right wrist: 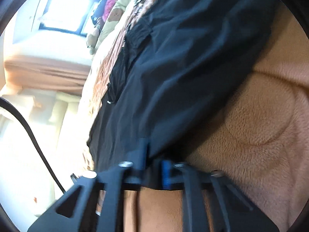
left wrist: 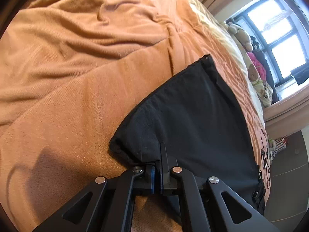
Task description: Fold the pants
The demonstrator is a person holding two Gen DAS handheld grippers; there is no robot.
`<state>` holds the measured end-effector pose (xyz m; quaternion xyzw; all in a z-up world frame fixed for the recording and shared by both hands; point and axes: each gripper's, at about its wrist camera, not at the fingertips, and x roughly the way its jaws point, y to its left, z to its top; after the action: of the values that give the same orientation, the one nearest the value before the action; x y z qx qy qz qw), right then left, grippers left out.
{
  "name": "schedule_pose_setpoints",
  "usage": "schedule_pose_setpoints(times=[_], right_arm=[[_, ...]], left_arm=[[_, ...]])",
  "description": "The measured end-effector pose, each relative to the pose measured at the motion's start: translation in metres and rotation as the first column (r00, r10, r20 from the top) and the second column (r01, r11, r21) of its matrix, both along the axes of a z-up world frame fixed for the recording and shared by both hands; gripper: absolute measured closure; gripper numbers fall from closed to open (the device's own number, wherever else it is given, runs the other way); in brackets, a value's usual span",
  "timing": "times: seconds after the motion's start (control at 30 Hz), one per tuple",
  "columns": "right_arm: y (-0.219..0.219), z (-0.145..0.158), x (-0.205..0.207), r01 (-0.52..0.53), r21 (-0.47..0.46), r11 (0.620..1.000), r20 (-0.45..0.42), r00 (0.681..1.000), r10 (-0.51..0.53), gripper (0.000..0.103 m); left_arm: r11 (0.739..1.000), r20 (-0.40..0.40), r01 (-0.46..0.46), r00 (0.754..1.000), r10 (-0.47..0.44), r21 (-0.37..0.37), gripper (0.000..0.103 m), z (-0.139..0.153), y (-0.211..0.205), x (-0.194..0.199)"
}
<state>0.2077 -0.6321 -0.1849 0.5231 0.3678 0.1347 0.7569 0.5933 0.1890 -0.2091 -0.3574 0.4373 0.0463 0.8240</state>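
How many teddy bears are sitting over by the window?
2 clearly: a cream teddy bear nearest the window, and a brown teddy bear further along, past a pink toy. Others may be hidden in that heap.

Daylight from window point(left wrist: 274, 38), glare; right view motion-blurred; fisheye edges dark, warped.

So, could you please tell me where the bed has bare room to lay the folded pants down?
The broad orange fleece blanket lies bare left of the black pants, creased but unoccupied. The far edge by the window is crowded with stuffed toys, and a black cable lies on the right bed edge.
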Motion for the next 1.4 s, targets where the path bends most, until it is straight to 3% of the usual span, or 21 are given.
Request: schedule_pose_setpoints(times=[0.3,0.5,0.97,1.4], right_arm=[[0.006,0.025,-0.024,0.006,-0.044,0.999,0.086,0.996,-0.002,0.102],[0.007,0.024,-0.034,-0.009,-0.051,0.999,0.074,0.997,0.013,0.102],[0.003,0.059,-0.030,-0.066,-0.062,0.996,0.023,0.997,0.067,0.102],[0.007,0.068,-0.047,-0.109,-0.074,0.991,-0.007,0.994,0.109,0.102]], left_arm=[[0.999,0.080,0.018,0.997,-0.021,0.029,0.101,0.048,0.001,-0.020],[0.999,0.097,0.018,0.995,-0.022,0.035,0.101,0.066,0.004,-0.045],[0.999,0.093,-0.032,0.995,0.031,0.011,0.101,0.070,0.025,-0.138],[0.995,0.082,-0.091,0.992,0.093,-0.031,0.101,0.062,0.056,-0.212]])
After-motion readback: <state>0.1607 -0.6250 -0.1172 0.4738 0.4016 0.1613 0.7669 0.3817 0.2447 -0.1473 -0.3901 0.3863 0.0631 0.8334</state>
